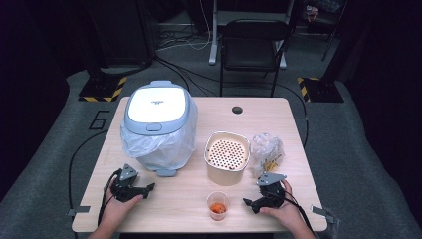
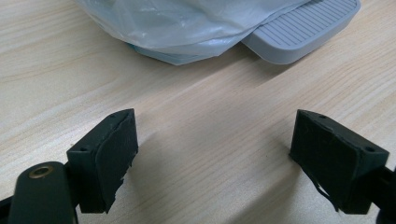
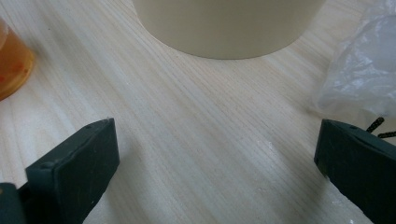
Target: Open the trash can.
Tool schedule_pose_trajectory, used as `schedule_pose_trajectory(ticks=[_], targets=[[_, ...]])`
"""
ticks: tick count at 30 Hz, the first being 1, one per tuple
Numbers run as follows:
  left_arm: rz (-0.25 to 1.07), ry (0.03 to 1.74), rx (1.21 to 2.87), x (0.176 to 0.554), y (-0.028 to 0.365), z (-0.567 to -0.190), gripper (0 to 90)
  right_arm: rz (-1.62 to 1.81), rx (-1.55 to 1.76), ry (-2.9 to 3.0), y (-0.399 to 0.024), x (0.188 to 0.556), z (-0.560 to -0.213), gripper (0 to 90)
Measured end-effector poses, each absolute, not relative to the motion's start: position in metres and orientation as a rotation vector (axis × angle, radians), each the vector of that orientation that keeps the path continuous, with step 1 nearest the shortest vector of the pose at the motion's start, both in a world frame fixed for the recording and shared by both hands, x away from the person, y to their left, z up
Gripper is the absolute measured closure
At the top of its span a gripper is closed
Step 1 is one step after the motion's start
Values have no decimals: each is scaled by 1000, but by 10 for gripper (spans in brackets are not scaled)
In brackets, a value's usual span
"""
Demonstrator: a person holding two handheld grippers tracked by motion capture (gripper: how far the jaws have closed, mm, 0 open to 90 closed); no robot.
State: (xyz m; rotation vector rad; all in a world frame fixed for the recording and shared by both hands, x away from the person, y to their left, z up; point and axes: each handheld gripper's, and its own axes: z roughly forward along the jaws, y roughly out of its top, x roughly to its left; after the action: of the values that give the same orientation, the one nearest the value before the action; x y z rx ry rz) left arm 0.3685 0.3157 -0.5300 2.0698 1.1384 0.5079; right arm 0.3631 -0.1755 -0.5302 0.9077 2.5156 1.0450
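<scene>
Dark studio floor with cables and a folding chair (image 1: 254, 47) is sitting behind a light wooden table (image 1: 189, 199). On the table, a pedal bin (image 1: 158, 124) with a white lid, grey rim and clear liner bag is standing at the back left; its grey foot pedal (image 1: 166, 172) is pointing toward the person. A cream container (image 1: 227, 158) with a perforated insert is sitting mid-table, a crumpled clear plastic bag (image 1: 265, 152) just beside it on the right. A small clear cup (image 1: 218, 205) with orange contents is standing near the front edge, in front of the container.

Left gripper (image 1: 147, 189) is resting on the table in the person's left hand (image 1: 118, 205), front left, jaws standing wide with nothing between them. In the left gripper view bare wood is lying between the two black pads (image 2: 116, 149), and the pedal (image 2: 303, 28) and liner bag (image 2: 187, 23) are lying ahead, apart from the jaws.

Right gripper (image 1: 249, 203) is resting front right in the right hand (image 1: 283, 211), pointing toward the cup, near it but not touching. Its jaws are also standing wide and empty; the right gripper view is showing bare wood between the pads (image 3: 79, 163), the container's base (image 3: 229, 25) ahead, the orange cup (image 3: 11, 60) at the left edge and the plastic bag (image 3: 364, 70) at the right.
</scene>
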Motion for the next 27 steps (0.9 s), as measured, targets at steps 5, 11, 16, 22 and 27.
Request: schedule_pose_trajectory(ticks=[5, 11, 16, 22, 27], targets=[[515, 1135, 2068, 369, 316, -530, 147, 1047, 923, 2513, -175, 362, -530, 0], [509, 1135, 2072, 369, 316, -530, 142, 1047, 923, 2513, -175, 362, -530, 0], [510, 1136, 2072, 369, 316, -530, 146, 1046, 905, 2519, -175, 363, -530, 0], [520, 1141, 2068, 368, 315, -530, 154, 1046, 905, 2519, -175, 363, -530, 0], [523, 1156, 2043, 365, 318, -529, 221, 1046, 906, 2518, -175, 363, -530, 0]])
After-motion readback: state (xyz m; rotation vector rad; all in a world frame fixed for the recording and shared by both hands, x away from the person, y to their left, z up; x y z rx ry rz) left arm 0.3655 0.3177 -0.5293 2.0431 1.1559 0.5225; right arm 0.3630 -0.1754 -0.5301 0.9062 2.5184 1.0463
